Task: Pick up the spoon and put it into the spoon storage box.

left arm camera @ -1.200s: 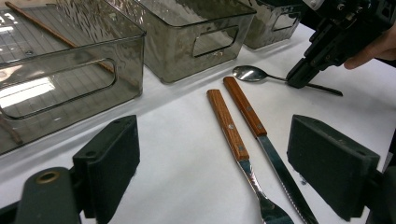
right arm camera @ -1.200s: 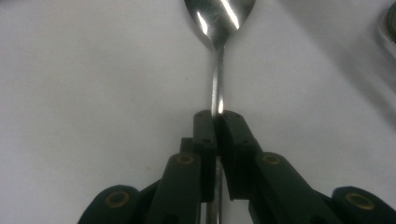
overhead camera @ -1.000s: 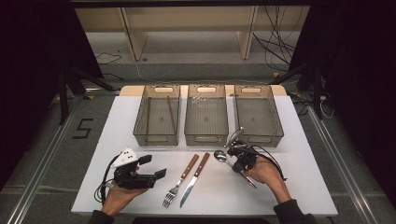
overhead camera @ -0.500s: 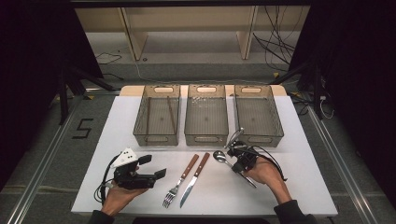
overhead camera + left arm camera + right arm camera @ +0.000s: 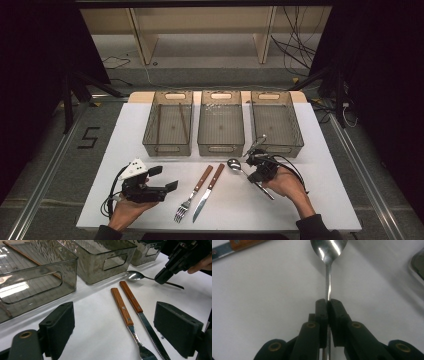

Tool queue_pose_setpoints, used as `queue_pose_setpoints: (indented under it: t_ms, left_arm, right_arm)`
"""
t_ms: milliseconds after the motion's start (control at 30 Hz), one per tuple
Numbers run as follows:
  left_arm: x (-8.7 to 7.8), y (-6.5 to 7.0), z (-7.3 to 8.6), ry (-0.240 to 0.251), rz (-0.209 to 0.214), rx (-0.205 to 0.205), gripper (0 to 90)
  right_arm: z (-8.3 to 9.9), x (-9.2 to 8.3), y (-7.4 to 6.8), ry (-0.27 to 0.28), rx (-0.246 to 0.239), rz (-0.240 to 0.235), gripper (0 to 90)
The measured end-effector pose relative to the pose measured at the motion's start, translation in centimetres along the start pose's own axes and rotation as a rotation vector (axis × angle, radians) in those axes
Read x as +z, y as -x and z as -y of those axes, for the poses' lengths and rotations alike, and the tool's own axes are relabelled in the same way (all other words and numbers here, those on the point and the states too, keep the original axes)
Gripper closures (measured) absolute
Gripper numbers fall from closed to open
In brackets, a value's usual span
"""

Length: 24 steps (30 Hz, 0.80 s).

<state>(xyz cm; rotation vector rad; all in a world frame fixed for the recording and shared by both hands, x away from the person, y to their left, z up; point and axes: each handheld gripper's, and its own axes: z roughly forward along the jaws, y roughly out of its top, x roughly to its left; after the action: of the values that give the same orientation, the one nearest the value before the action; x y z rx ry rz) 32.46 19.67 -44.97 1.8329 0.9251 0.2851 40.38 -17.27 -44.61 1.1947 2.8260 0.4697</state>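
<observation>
The right tongs (image 5: 258, 171) are clamped narrow on the handle of a spoon (image 5: 239, 168), which lies on the white worktop (image 5: 325, 200) just in front of the middle and right bins. In the right gripper view the two black pads pinch the thin steel stem partway along its length, so the spoon (image 5: 328, 255) runs straight out from between the tongs (image 5: 328, 305), its bowl ahead of the tips and the rest of the handle passing back under the jaws. In the high view the bowl sits toward the centre of the worktop, while the handle's far end pokes out on the person's side of the right hand (image 5: 287, 184). The left gripper view shows the same spoon (image 5: 136, 275) with the right tongs (image 5: 163, 277) set down on its handle from above, bowl resting on the surface. The left tongs (image 5: 164, 178) stand wide with nothing between them, held low over the worktop at the person's left and well apart from the spoon. Between the two tongs lie a fork (image 5: 194, 193) and a knife (image 5: 208, 191), both with wooden handles, side by side and nearly parallel. Behind them stand three smoky clear bins in a row; the left bin (image 5: 167, 145) holds chopsticks (image 5: 183, 121).
</observation>
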Motion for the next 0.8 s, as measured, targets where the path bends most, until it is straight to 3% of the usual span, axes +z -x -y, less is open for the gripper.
queue_pose_setpoints:
  t_ms: [167, 400, 633, 800]
  left_arm:
    - [0.0, 0.0, 0.0, 0.000, 0.001, 0.001, 16.8]
    - [0.0, 0.0, 0.0, 0.000, 0.001, 0.002, 16.8]
    - [-0.1, 0.0, 0.0, 0.003, -0.001, 0.003, 16.8]
    - [0.0, 0.0, -0.1, 0.008, -0.002, 0.000, 16.7]
  right_arm:
    - [0.2, -0.6, 0.3, 0.049, 0.005, -0.031, 85.5]
    - [0.2, -1.5, 0.4, 0.119, 0.011, -0.120, 85.5]
    - [-0.1, -2.7, 0.3, 0.180, 0.002, -0.131, 85.5]
    - [-0.8, -4.2, 0.7, 0.270, 0.026, -0.129, 85.5]
